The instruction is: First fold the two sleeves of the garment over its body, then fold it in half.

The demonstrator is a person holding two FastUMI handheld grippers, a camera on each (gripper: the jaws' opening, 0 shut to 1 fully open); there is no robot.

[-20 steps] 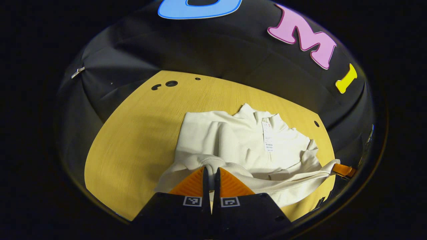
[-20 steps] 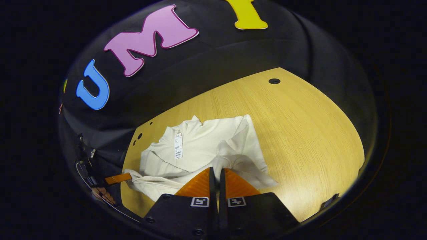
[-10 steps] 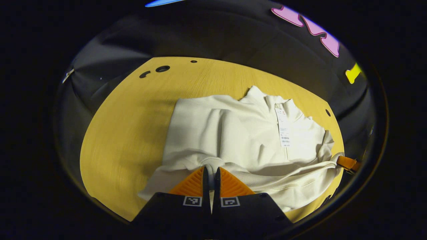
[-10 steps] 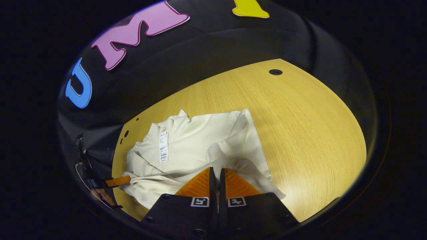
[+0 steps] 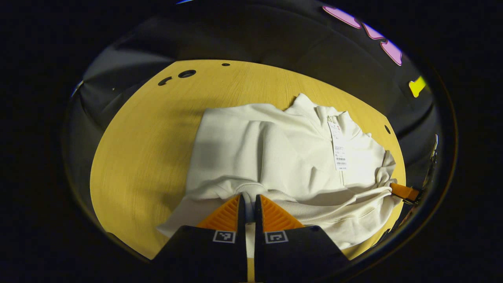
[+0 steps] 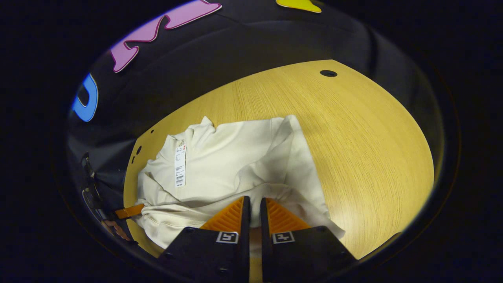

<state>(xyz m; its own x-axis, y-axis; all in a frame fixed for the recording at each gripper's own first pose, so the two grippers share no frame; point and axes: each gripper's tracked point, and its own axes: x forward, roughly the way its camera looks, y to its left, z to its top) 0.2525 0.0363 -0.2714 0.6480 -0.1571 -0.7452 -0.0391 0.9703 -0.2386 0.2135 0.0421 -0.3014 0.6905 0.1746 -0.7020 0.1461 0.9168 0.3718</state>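
Observation:
A cream garment (image 5: 275, 149) lies on the wooden table (image 5: 145, 137), collar (image 5: 314, 112) at the far side, both sleeves folded over its body. My left gripper (image 5: 246, 201) is shut on the ribbed hem (image 5: 314, 210), which runs taut to the right gripper's finger (image 5: 402, 192) at the right edge. In the right gripper view, the right gripper (image 6: 251, 202) is shut on the same hem of the garment (image 6: 235, 157). The left gripper (image 6: 127, 211) pinches the hem's other end at the lower left. The lifted hem hangs over the garment's lower half.
A paper tag (image 5: 338, 148) hangs from the collar (image 6: 196, 131); the same tag (image 6: 179, 165) is near the left. Holes mark the table's far corners (image 5: 186, 73) (image 6: 328, 73). Bare wood (image 6: 361, 141) lies beside the garment. A hand (image 6: 116, 230) holds the left gripper.
Both grippers have carried the hem forward toward the collar and tilted down, so the garment looks larger and closer. Their grip on the hem is unchanged.

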